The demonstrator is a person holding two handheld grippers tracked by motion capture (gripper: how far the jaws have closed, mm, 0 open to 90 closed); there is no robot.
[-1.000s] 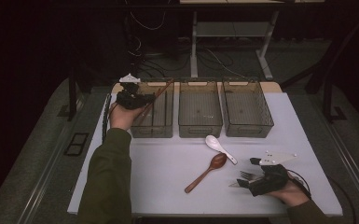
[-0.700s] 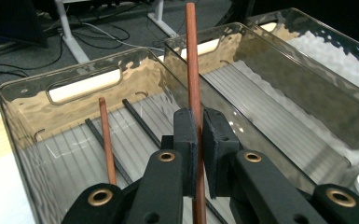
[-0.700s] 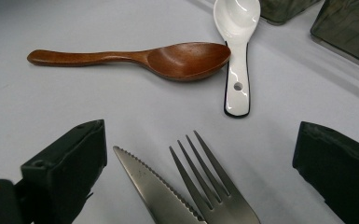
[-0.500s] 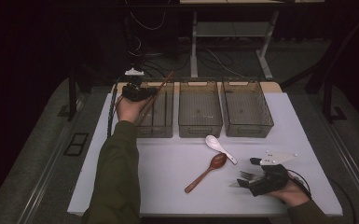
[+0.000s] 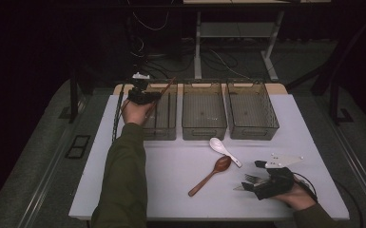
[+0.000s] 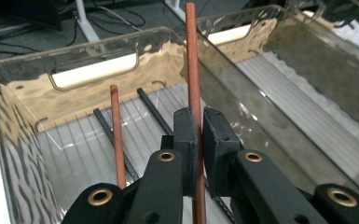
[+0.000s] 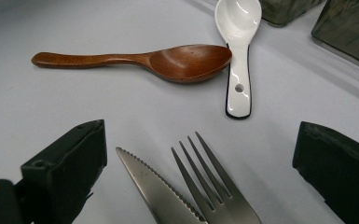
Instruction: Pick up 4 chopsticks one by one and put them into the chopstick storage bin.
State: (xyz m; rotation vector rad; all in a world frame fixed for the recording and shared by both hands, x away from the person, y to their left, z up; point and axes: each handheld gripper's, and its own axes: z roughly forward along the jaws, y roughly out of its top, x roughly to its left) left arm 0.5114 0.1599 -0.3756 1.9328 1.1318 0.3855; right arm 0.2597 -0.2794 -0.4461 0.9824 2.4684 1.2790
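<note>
My left gripper (image 5: 140, 95) hangs over the left clear bin (image 5: 160, 130), shut on a reddish-brown chopstick (image 5: 164, 89) that slants up past the bin's far rim. In the left gripper view the chopstick (image 6: 192, 84) is pinched between the pads of the left gripper (image 6: 200, 135). On the bin floor lie a second brown chopstick (image 6: 117, 140) and two black ones (image 6: 155, 112). My right gripper (image 5: 253, 183) rests open at the front right. Between its wide jaws in the right gripper view (image 7: 200, 154) lie a serrated knife (image 7: 156, 189) and a fork (image 7: 212, 191), untouched.
A wooden spoon (image 5: 211, 173) and a white ceramic spoon (image 5: 224, 151) lie mid-table, bowls touching. Two more clear bins, middle (image 5: 203, 128) and right (image 5: 253, 128), stand in a row behind them. The white table's left edge (image 5: 95, 156) is beside my left sleeve.
My left hand has carried the chopstick a little forward over the left bin and sunk lower, with the stick now slanting up to the right. The right hand has stayed put.
</note>
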